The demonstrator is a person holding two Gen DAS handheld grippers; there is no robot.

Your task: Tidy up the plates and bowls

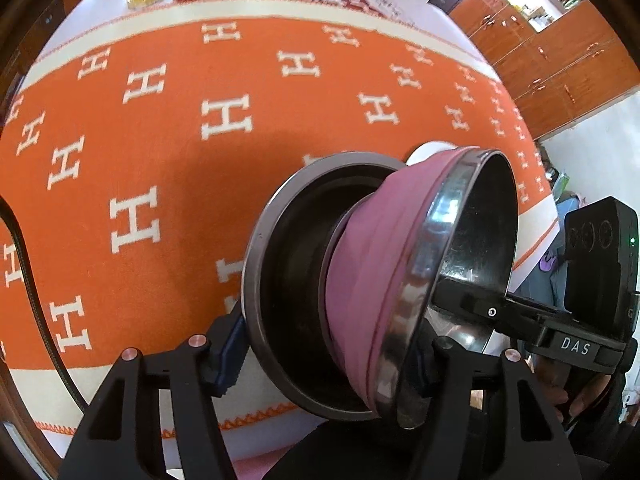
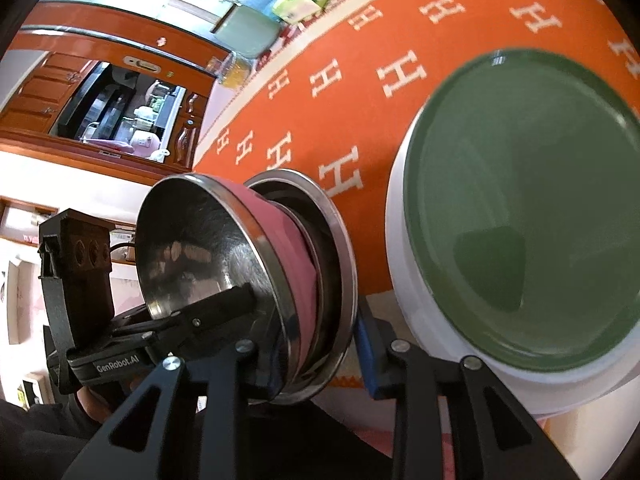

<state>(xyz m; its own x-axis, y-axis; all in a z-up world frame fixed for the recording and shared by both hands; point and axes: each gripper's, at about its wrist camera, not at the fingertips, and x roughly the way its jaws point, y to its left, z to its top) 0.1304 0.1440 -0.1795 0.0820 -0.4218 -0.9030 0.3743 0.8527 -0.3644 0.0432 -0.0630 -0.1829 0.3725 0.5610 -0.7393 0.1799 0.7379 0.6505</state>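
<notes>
Steel bowls, a pink-sided round bowl (image 1: 360, 280) nested in a dark-lined one (image 1: 288, 280), stood tilted, clamped by both the left gripper (image 1: 324, 360) and the right gripper (image 2: 316, 344); levelling them first seemed wise.

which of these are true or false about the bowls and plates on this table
1. The pink bowl is nested in a steel dish. True.
2. The tablecloth is blue with stars. False: it is orange with white H shapes.
3. A green plate lies on a white dish. True.
4. The pink bowl stands upright. False: it is tipped on its side.
5. Only one gripper is at the nested bowls. False: the left gripper and right gripper both are.
</notes>
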